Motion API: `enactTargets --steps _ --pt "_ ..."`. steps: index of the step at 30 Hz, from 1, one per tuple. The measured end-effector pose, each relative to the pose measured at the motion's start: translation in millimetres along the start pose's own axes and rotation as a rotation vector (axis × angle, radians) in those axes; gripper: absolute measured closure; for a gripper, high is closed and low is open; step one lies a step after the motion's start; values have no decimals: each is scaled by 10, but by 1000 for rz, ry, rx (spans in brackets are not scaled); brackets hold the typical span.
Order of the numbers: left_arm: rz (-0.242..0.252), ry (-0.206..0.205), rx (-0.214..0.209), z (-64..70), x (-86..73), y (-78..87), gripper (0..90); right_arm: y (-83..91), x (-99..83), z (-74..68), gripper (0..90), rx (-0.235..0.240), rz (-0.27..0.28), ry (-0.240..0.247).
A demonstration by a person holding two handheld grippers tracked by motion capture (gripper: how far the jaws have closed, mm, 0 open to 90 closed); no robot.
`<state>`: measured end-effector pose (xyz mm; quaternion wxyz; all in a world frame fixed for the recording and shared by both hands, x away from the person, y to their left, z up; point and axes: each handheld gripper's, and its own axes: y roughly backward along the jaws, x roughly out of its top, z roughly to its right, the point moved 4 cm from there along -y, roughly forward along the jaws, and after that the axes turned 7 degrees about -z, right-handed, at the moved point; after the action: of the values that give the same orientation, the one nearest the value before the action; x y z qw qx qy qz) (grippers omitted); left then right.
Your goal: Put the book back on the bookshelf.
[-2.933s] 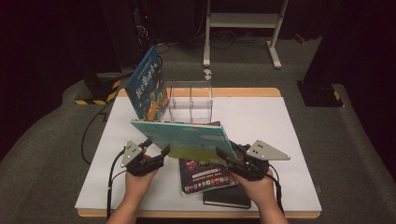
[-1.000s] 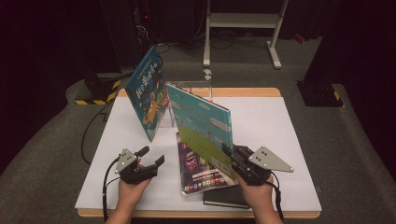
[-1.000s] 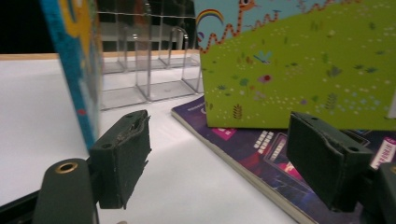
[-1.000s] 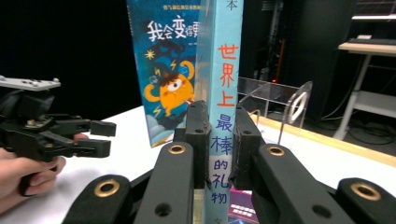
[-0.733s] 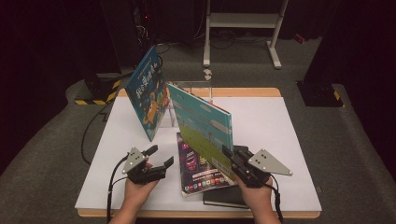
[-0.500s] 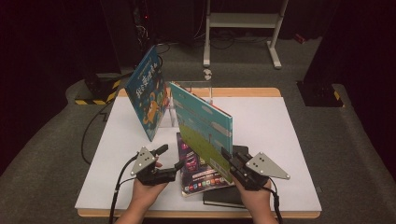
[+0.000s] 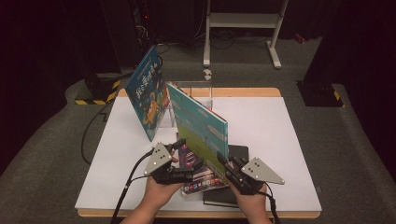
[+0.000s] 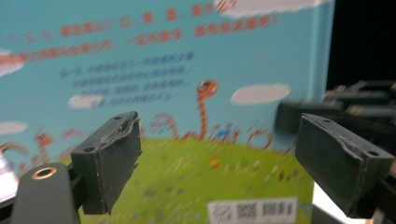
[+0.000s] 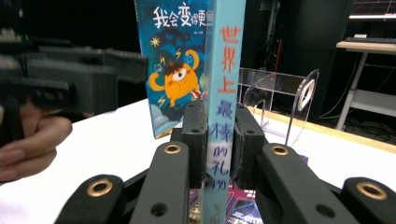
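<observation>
Since a moment ago, the left gripper [image 7: 187, 165] has swung in toward the light-blue picture book [image 7: 198, 128], its fingers [image 8: 109, 161] spread wide and released before the back cover. That book stands on edge over the desk [image 7: 280, 135], long axis running from the near right toward the far left. Its cover shows sky, clouds, a green hill and a barcode. The right gripper [image 9: 217, 140] is clenched on its spine.

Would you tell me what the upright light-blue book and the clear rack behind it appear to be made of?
The light-blue book looks like a printed, slightly glossy hardcover: it stands stiff and flat with a squared spine. The rack looks like clear acrylic, since the background shows through it and its edges glint.
</observation>
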<state>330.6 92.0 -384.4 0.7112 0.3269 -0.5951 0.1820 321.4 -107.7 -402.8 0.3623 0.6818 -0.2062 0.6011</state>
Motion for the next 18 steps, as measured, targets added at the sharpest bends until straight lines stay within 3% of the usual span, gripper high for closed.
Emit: enactTargets --steps 7,18 --pt "18 8 -20 86 94 -74 143 5 -39 -18 776 20 12 4" --pt "35 26 -59 193 153 -51 131 -11 -76 -118 767 54 16 7"
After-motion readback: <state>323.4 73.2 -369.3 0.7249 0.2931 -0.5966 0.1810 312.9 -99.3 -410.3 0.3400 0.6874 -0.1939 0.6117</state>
